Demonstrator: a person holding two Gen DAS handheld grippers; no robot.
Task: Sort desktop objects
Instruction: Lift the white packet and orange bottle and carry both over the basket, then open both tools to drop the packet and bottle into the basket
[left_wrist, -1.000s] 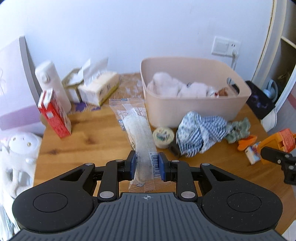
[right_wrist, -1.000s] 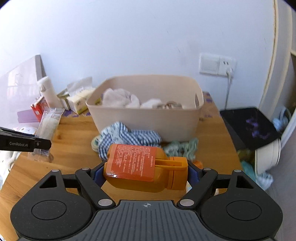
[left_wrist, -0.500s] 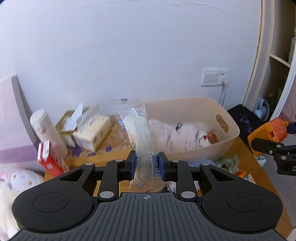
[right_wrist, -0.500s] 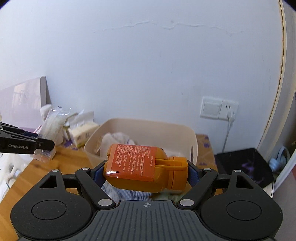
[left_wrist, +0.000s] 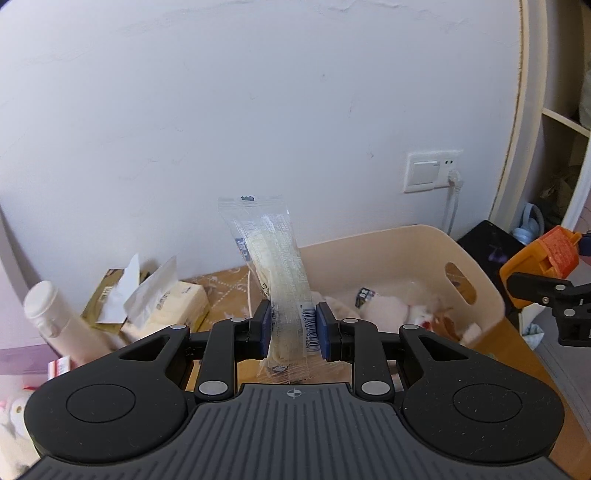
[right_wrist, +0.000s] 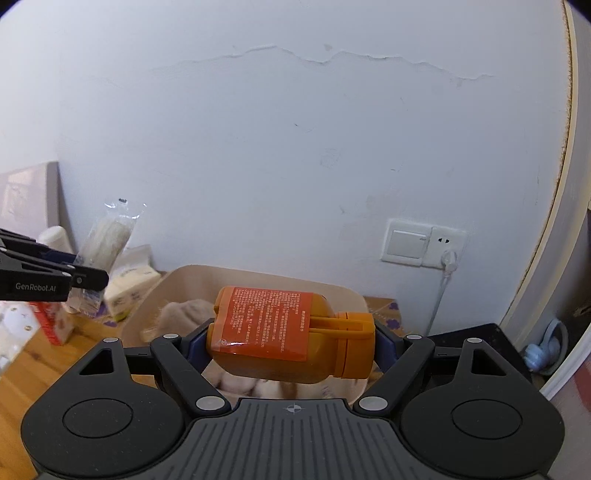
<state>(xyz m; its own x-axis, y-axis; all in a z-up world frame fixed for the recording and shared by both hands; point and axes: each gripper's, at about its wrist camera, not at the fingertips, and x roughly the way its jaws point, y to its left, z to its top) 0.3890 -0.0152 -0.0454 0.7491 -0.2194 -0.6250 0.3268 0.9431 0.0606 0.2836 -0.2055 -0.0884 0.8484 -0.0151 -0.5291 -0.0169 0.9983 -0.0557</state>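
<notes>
Pinching a clear snack packet (left_wrist: 275, 280) low on its length, the left gripper (left_wrist: 292, 330) is holding it upright above the near edge of the beige bin (left_wrist: 413, 258), while the right gripper (right_wrist: 291, 347) is clamping an orange bottle (right_wrist: 284, 332) sideways, end to end, over that same bin (right_wrist: 347, 295). Only the left view is showing the bin's inside, with pale plush things and its handle slot; only the right view is showing the cracked plaster higher up the wall (right_wrist: 295, 147). Compared with a second ago, both grippers are sitting higher and nearer the bin, and the checked cloth is no longer showing. Behind, a wooden table (right_wrist: 22, 369) is carrying a tissue box (left_wrist: 166, 306), a white flask (left_wrist: 55, 317) and a red carton (right_wrist: 55, 325), beneath a wall socket (left_wrist: 432, 171).
</notes>
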